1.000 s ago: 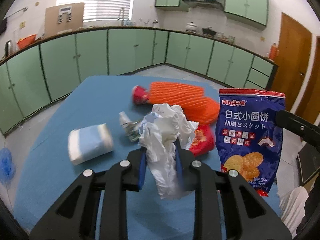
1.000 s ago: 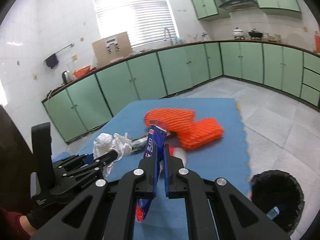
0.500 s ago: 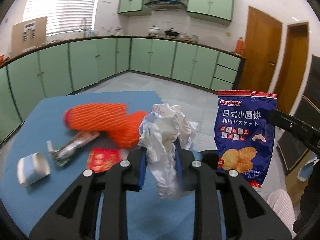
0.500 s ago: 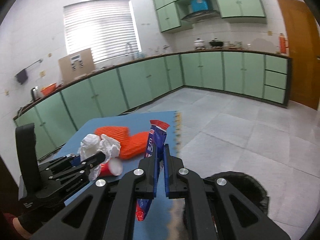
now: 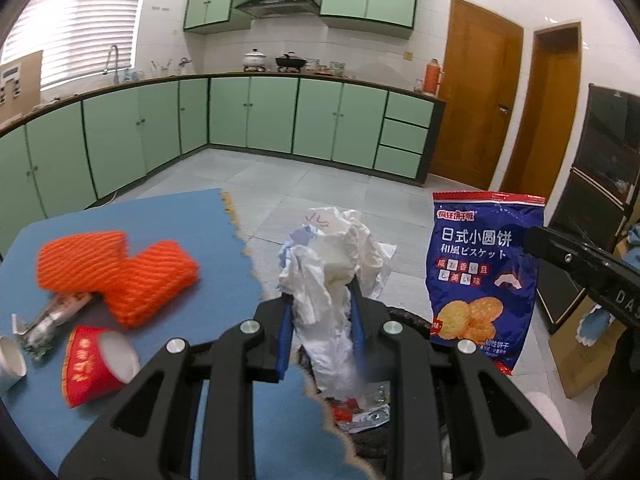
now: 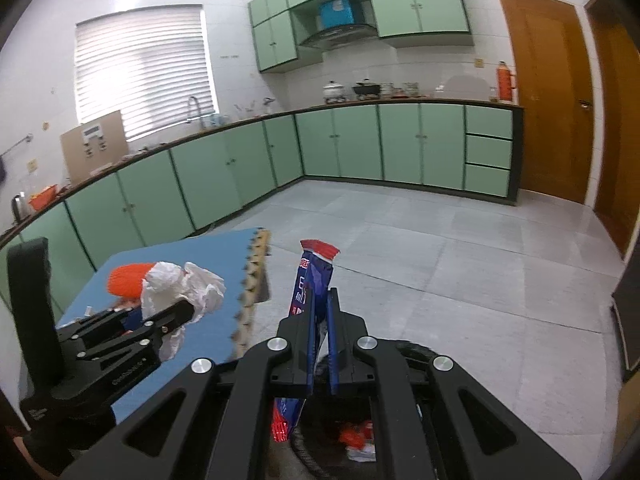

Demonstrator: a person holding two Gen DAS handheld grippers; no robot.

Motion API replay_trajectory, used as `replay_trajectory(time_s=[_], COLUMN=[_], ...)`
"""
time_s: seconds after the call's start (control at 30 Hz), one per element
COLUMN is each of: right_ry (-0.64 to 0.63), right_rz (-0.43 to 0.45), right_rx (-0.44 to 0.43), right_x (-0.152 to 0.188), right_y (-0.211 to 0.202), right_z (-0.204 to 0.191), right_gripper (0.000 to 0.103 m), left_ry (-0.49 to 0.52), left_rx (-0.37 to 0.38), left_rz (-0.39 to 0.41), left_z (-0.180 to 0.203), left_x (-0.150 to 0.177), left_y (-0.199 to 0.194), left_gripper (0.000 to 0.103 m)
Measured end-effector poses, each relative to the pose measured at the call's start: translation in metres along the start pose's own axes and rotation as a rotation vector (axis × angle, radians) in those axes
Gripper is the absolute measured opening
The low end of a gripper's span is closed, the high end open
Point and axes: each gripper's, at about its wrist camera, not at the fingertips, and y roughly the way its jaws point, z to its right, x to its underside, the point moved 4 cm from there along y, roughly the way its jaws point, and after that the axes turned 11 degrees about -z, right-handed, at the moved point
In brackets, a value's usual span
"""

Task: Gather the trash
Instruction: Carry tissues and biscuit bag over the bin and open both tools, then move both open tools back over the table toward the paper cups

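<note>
My left gripper [image 5: 320, 300] is shut on a wad of crumpled white paper [image 5: 334, 264] and holds it over the black trash bin [image 5: 404, 314] just past the table's right edge. My right gripper [image 6: 320, 296] is shut on a blue biscuit bag [image 6: 314, 276], edge-on here and face-on in the left wrist view [image 5: 482, 276], above the same bin [image 6: 360, 440]. The bin holds red and silver wrappers [image 5: 360, 412]. The left gripper [image 6: 176, 312] with its paper [image 6: 180, 284] shows at the left of the right wrist view.
On the blue table [image 5: 224, 256] lie two orange foam nets [image 5: 116, 268], a tipped red paper cup [image 5: 96, 364], a crumpled silver wrapper [image 5: 52, 316] and a white cup [image 5: 10, 360] at the left edge. Grey tiled floor [image 6: 460, 264], green cabinets and a cardboard box [image 5: 580, 356] surround it.
Both grippers have swung right, off the table and over the bin, each still holding its item. The table's trash has slid to the left of the views.
</note>
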Motion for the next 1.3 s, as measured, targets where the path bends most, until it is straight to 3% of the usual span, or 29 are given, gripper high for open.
replay_trajectory(time_s=[0.57,0.83,1.03,1.1,1.17,1.3], right_ry=[0.133,0.158,0.18,0.179,0.173,0.152], right_rz=[-0.115,-0.179,-0.188,-0.172,-0.15,-0.101], right_rx=[0.093,0.127,0.141,0.15,0.163,0.167], right_x=[0.039,0.051,0.055,0.053,0.049,0.037], right_y=[0.052,0.074,0.073,0.066,0.059,0.043], right_z=[0.084,0.106,0.112,0.11,0.108,0.092], right_gripper=[0.006,0.009,0.024,0.036,0.056,0.08], left_ry=[0.078,0.07,0.056,0.042,0.026,0.005], left_rx=[0.131,0.164,0.159,0.158,0.148,0.104], left_rz=[-0.092,-0.16,-0.156,-0.147,-0.124,-0.073], left_z=[0.072,0.076,0.066,0.06,0.052,0.03], left_x=[-0.002,0.002,0.0,-0.003,-0.006,-0.014], left_y=[0.099,0.129,0.125,0.119,0.107,0.079], left_gripper=[0.024,0.049,0.055,0.058,0.063,0.073])
